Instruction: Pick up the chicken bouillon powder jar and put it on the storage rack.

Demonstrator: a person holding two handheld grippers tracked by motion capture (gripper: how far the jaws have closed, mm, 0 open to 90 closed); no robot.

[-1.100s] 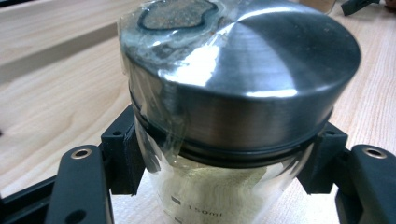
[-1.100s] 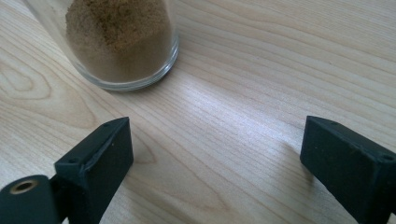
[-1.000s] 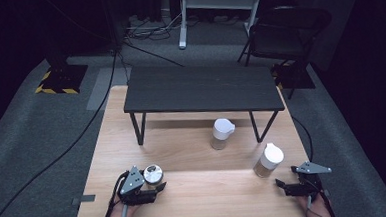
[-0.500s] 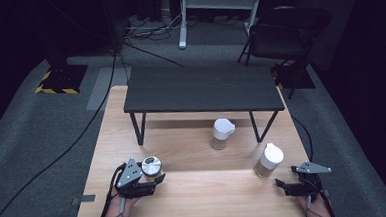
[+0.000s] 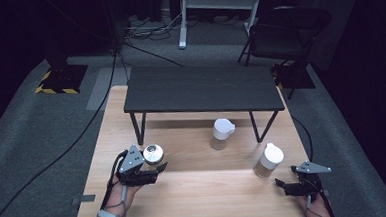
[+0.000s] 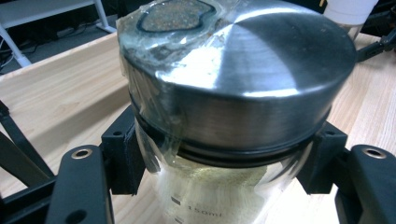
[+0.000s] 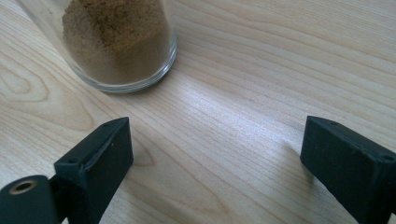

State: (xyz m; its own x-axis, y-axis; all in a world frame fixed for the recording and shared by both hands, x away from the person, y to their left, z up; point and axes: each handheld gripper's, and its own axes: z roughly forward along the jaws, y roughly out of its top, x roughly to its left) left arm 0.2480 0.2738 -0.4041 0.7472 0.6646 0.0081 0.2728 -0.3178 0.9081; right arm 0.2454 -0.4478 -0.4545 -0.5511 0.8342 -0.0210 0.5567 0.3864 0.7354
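Your left tongs [image 5: 156,166] are pinching the steel-lidded jar [image 5: 153,154] at lower left of the high view, on the wooden bench [image 5: 210,197]. Jar: clear glass w/ printed measure marks ("150ml" readable in the left gripper view), pale grainy fill, round brushed-metal lid [image 6: 243,65] w/ crinkled clear film stuck across its top & side. Jaws sit on the glass just below the lid rim, one each side.

Your right tongs [image 5: 281,185] are spread wide, nothing between them, at lower right of the frame, low over bare light wood grain. Just beyond them, up-left in the right gripper view, stands a glass jar of brown powder [image 7: 119,42], white cap in the high view; near the tongs but not touching.

Another white-capped jar [image 5: 221,133] stands mid-frame, by the front edge of a small black table [image 5: 200,88] w/ thin metal legs set on the bench's far half. Both are well apart from your jar. Dark chair [image 5: 282,28] & floor cables beyond.
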